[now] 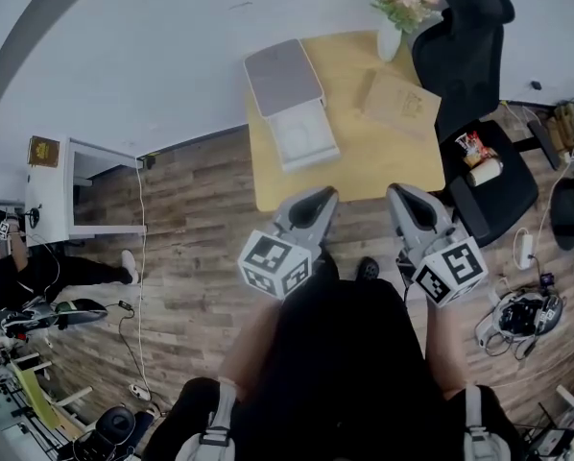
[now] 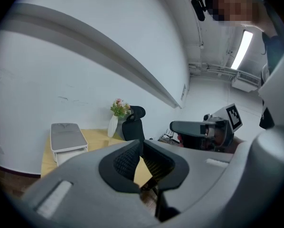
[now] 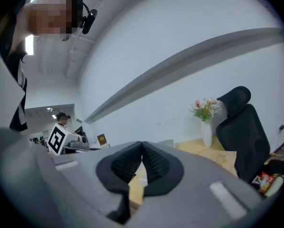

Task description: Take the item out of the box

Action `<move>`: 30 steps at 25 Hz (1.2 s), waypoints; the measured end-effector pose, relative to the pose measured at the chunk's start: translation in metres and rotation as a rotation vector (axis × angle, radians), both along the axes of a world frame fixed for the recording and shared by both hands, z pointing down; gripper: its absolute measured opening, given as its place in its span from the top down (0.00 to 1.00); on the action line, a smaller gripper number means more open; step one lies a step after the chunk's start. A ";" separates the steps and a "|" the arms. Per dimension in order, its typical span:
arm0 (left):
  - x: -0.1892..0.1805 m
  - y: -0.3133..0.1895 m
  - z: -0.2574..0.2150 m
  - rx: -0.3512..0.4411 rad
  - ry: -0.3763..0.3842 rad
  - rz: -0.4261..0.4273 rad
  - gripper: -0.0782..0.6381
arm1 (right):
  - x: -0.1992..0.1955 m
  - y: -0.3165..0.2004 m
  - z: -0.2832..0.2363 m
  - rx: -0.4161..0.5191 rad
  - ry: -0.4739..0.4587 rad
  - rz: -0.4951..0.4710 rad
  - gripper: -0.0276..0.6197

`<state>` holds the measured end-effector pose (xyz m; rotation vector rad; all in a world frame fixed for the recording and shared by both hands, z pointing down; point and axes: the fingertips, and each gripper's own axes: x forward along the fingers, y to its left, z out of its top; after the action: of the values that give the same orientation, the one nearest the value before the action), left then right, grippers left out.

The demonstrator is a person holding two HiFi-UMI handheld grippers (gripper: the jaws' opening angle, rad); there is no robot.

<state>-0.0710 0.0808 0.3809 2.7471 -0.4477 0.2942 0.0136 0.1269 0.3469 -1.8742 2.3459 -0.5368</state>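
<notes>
While you seem mid-approach, left gripper (image 1: pixel 321 198) and right gripper (image 1: pixel 402 198) both pressed together empty, reach the box (image 1: pixel 304 134) at eleven o'clock, then spread them.

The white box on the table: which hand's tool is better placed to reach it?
Probably left. The left tool points almost straight at the box; the right tool sits farther over, facing the brown package. Both are shut and empty.
</notes>
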 end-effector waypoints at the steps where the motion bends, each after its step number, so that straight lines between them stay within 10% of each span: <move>1: 0.000 -0.006 0.001 -0.001 -0.001 0.006 0.86 | -0.001 -0.006 0.001 -0.003 0.001 0.001 0.95; 30: -0.066 -0.132 0.035 -0.062 -0.018 0.092 0.79 | -0.068 -0.136 0.018 -0.078 0.021 0.056 0.95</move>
<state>-0.1372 -0.0509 0.4163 2.7109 -0.3123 0.3500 -0.0545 -0.0089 0.3646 -1.9814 2.3093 -0.6141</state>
